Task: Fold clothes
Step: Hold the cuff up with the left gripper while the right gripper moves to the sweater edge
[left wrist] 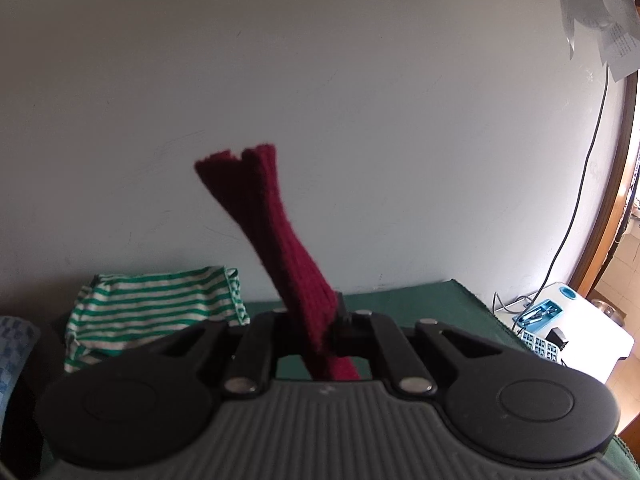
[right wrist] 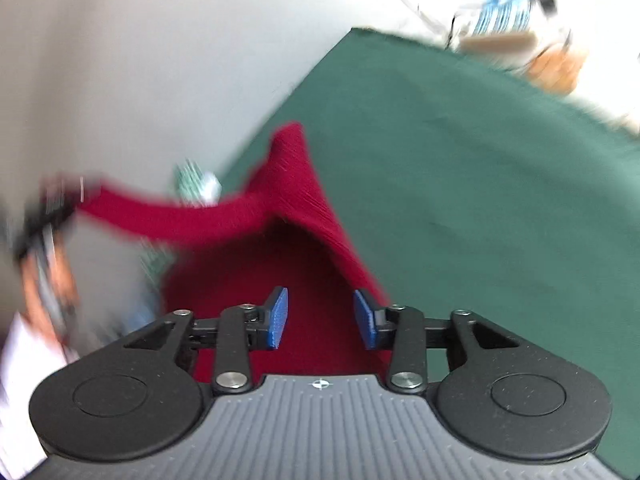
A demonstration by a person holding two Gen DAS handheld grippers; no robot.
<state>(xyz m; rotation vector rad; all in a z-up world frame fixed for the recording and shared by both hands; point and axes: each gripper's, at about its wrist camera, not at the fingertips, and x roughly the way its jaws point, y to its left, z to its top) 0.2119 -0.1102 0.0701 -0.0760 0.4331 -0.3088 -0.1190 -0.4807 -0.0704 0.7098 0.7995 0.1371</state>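
A dark red knitted garment (left wrist: pixel 280 248) is pinched in my left gripper (left wrist: pixel 326 320), which is shut on it; a ribbed end sticks up past the fingers against the wall. In the right wrist view the same red garment (right wrist: pixel 280 216) is lifted off the green table cloth (right wrist: pixel 460 184), one part stretched left toward the other hand-held gripper (right wrist: pixel 48 216), blurred. My right gripper (right wrist: pixel 320 318) is open just above the hanging red cloth, blue pads (right wrist: pixel 278 318) apart, nothing between them.
A folded green-and-white striped garment (left wrist: pixel 156 308) lies at the back left of the table against the white wall (left wrist: pixel 320 80). A white side unit (left wrist: pixel 576 328) with a blue tray and cables stands past the table's right edge.
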